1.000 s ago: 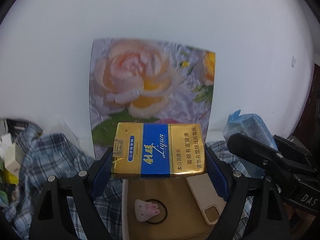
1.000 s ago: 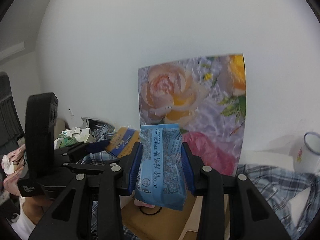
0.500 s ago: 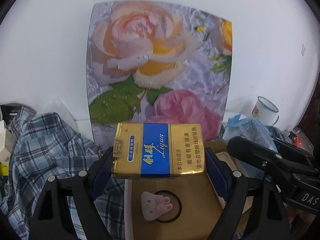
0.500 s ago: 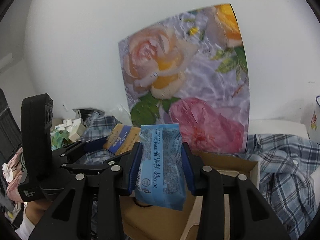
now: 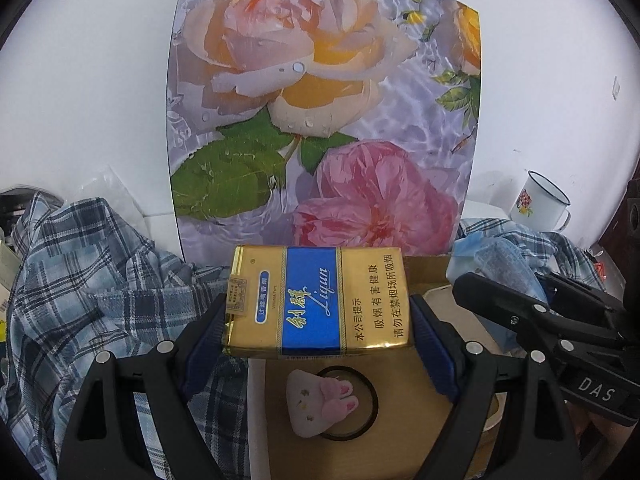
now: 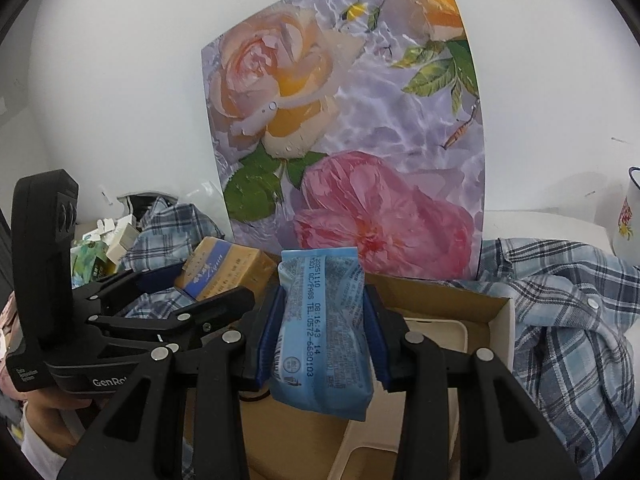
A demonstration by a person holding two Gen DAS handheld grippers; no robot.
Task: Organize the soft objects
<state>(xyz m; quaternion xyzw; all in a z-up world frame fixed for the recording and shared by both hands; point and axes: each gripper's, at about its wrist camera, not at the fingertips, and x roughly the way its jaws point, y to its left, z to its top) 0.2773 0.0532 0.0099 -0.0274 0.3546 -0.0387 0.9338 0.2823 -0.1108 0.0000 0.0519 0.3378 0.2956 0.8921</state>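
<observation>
My left gripper [image 5: 318, 320] is shut on a gold and blue cigarette pack [image 5: 318, 300], held crosswise between its blue pads above an open cardboard box [image 5: 424, 276]. In the box lie a small white and pink plush charm [image 5: 316, 404] on a black ring and a beige phone case. My right gripper [image 6: 324, 332] is shut on a light blue tissue packet [image 6: 324, 328] over the same cardboard box [image 6: 496, 316]. In the right wrist view the left gripper [image 6: 208, 284] with the cigarette pack [image 6: 224, 266] shows at the left.
A blue plaid shirt [image 5: 80, 288] is bunched around the box on both sides, seen also as plaid shirt [image 6: 568, 320]. A flower-printed board [image 5: 320, 120] leans on the white wall behind. A white enamel mug [image 5: 540, 206] stands at the right. Small boxes [image 6: 104, 248] clutter the far left.
Both grippers have come down toward the box with their loads still held. The flower board and wall have slid up in both views; more of the box and shirt shows.
</observation>
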